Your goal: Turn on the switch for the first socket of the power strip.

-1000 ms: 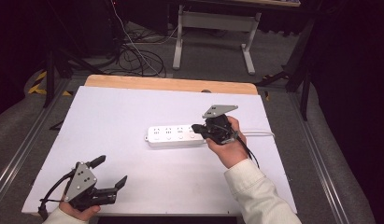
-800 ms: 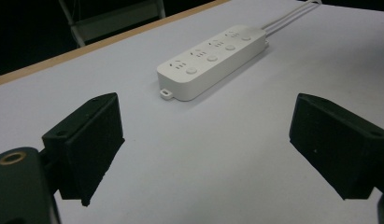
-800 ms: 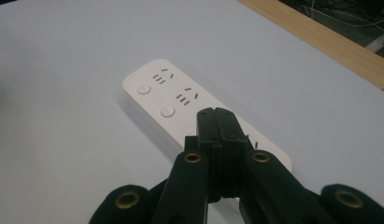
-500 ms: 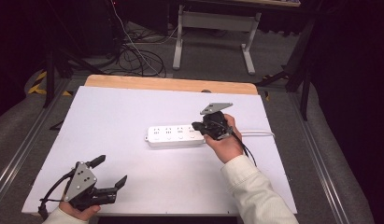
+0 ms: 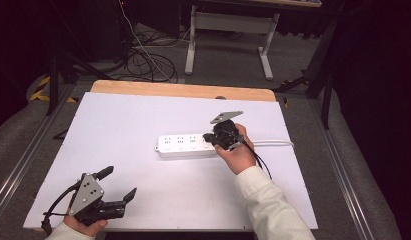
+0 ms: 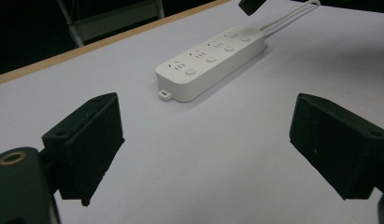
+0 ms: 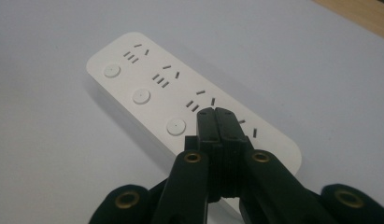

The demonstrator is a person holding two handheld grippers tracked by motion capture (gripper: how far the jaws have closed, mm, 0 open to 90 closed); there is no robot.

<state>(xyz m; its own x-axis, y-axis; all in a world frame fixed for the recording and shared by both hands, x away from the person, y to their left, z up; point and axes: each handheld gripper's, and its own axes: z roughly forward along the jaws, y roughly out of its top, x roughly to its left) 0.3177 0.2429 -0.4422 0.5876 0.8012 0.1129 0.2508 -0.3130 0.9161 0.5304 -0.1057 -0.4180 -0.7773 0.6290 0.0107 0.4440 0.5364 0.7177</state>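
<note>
A white power strip (image 5: pixel 185 146) with several sockets and round buttons lies across the middle of the white table (image 5: pixel 143 115). Its white cable (image 5: pixel 273 143) runs off to the right. My right gripper (image 5: pixel 209 137) is shut with nothing between its jaws. In the right gripper view its tips (image 7: pixel 216 112) sit over the strip (image 7: pixel 147 88) near the right end, by the last button; I cannot tell if they touch it. My left gripper (image 5: pixel 120 182) is held open near the front left corner, far from the strip (image 6: pixel 210 63), with nothing in it (image 6: pixel 206 100).
A wooden strip (image 5: pixel 183 90) edges the table's far side. Beyond it on the floor stand a white frame (image 5: pixel 228 30) and black cables (image 5: pixel 143 60). Metal rails (image 5: pixel 353 175) run along both sides of the table.
The right gripper has shifted a little to the left over the strip's right end, and its top plate has tilted. The left gripper has stayed where it was.
</note>
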